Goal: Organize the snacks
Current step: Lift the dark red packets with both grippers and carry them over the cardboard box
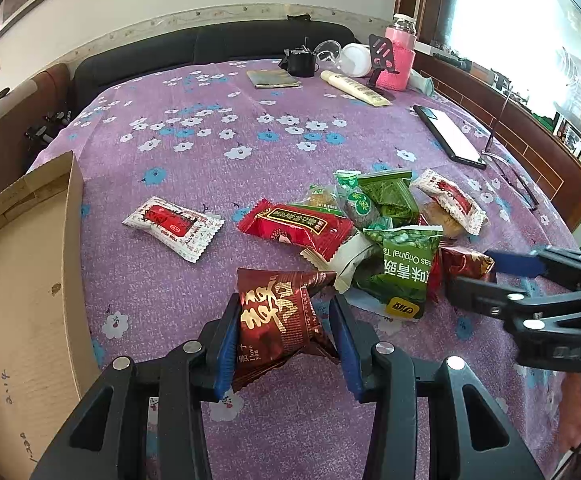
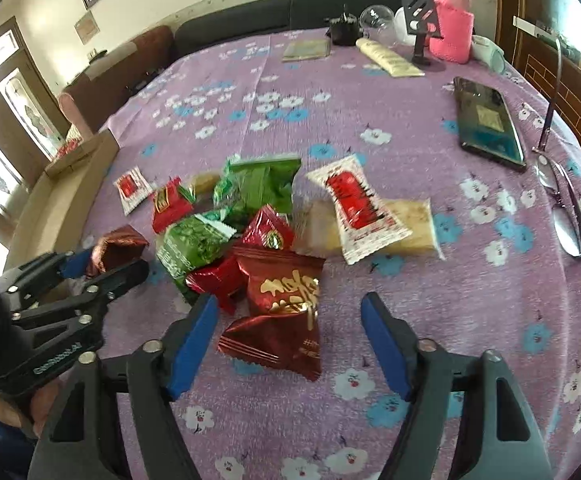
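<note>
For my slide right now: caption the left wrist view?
Left gripper grips a dark red snack packet above the floral tablecloth, beside a cardboard box.

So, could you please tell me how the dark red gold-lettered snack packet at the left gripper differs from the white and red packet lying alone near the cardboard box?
The dark red gold-lettered foil packet sits between the left gripper fingers; the white and red packet lies flat on the purple floral cloth, untouched. The dark one is puffy and crumpled, the white one flatter, with zigzag ends. Both are sealed single snacks.
</note>
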Demonstrator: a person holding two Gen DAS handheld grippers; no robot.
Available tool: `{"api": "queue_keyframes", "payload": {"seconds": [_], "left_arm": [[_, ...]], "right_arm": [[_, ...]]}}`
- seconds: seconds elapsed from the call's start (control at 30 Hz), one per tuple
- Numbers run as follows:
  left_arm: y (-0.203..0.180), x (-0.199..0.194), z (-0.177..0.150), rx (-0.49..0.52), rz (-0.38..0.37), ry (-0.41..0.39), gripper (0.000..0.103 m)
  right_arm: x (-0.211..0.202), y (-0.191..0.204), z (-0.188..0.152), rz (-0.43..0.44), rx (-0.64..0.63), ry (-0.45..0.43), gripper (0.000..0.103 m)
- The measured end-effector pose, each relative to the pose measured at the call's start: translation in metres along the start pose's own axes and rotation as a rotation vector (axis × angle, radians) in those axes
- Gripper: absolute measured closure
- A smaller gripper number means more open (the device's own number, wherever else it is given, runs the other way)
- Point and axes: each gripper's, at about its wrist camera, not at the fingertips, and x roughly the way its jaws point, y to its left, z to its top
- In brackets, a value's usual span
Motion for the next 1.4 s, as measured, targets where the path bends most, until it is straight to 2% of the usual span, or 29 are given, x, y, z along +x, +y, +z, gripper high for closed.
{"api": "queue_keyframes", "payload": {"seconds": [0.07,0.27,0.37,0.63,1.0,1.17,1.4], "left_arm": [[0.0,0.0,0.0,0.001,0.0,-0.002,0.058],[-0.001,-0.005,0.0,0.004,0.004,-0.027,0.058],[-0.001,-0.008,0.0,0.008,0.0,-0.045,0.058],[0.001,-0.017,0.0,-0.001,-0.019,-0.083,0.058],[0.019,-0.039,-0.006,-0.06,-0.008,-0.1,0.058],[0.036,-0.053,-0.01,-0.092,0.007,-0.123,0.058],[0.081,-0.071,-0.018,-0.159,0.077,-0.165,0.057]], "right_arm": [[-0.001,0.006,-0.004,-0.043,-0.022,-0.016,0.061],[-0.02,0.019,-0.02,-0.131,-0.036,-0.107,0.067],[-0.033,0.02,-0.028,-0.115,-0.001,-0.159,0.067],[-0.044,0.032,-0.037,-0.069,0.016,-0.196,0.067],[-0.05,0.054,-0.039,-0.008,-0.021,-0.195,0.067],[-0.049,0.074,-0.035,0.035,-0.05,-0.187,0.067],[-0.048,0.12,-0.022,0.122,-0.132,-0.183,0.067]]}}
